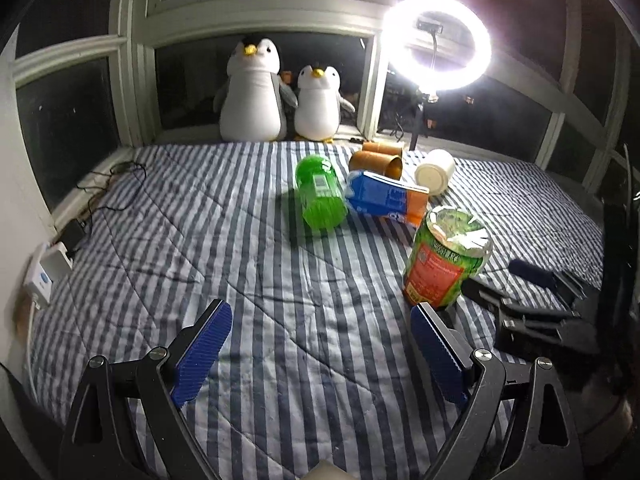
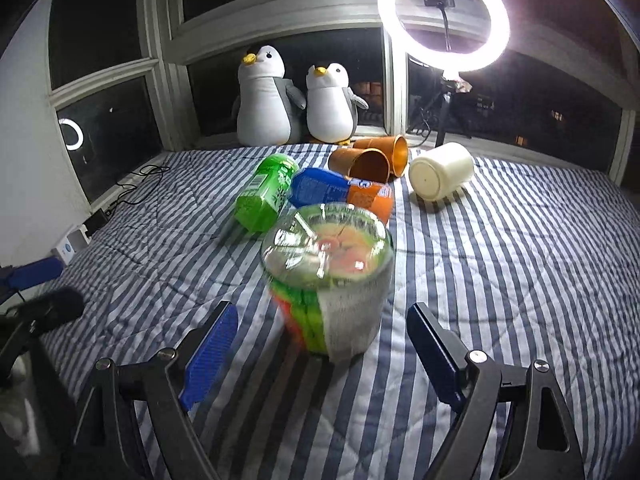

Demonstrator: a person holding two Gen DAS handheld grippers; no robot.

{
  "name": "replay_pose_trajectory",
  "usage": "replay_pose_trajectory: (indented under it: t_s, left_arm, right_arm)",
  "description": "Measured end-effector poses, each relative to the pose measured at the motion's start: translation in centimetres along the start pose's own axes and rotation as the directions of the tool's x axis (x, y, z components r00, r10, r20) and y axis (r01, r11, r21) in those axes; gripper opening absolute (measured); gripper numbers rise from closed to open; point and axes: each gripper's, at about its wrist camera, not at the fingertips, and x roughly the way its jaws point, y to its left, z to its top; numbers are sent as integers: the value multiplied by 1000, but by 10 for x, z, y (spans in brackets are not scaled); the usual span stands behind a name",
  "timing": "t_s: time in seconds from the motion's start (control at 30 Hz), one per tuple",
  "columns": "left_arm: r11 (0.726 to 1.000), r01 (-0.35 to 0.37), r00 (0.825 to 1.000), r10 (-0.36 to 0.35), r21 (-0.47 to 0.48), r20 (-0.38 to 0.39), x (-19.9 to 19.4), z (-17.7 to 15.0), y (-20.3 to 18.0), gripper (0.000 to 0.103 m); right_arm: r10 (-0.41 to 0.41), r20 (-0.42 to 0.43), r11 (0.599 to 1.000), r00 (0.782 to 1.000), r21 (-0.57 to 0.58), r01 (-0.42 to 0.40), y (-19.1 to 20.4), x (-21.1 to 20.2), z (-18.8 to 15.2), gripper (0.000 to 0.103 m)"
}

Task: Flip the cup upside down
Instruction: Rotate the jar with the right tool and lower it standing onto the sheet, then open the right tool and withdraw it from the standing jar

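A clear plastic cup with a green and red label (image 2: 328, 280) stands on the striped bed cover, its flat end up, slightly blurred. It also shows in the left wrist view (image 1: 444, 256), at the right. My right gripper (image 2: 320, 344) is open, its blue pads on either side of the cup's near lower part, not touching. My left gripper (image 1: 320, 344) is open and empty over bare bedding, left of the cup. The right gripper's black body (image 1: 532, 312) shows in the left wrist view.
A green bottle (image 2: 266, 190), a blue and orange carton (image 2: 340, 192), two orange cups (image 2: 372, 158) and a white cup (image 2: 440, 170) lie on their sides farther back. Two plush penguins (image 2: 296, 100) sit at the window. A ring light (image 2: 444, 14) glares at right. Cables and chargers (image 1: 52, 264) lie left.
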Motion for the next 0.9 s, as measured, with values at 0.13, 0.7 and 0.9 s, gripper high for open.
replay_pose_trajectory:
  t_s: [0.13,0.7,0.9]
  left_arm:
    - [1000,-8,1000,7,21,8,0,-1,-5,97]
    - [993,-117,966,114,-2,230,-44,-2,-9,102]
    - [990,-136,936,139,-32,324,-73,0,-3,102]
  right_arm:
    - [-5,-7,1000,1000,23,5,3,-14,-8,84]
    - [-79,150,994,985,90,66,19,-98,-13,90]
    - [-113,232,991,966,98,92,22,-117,-11,90]
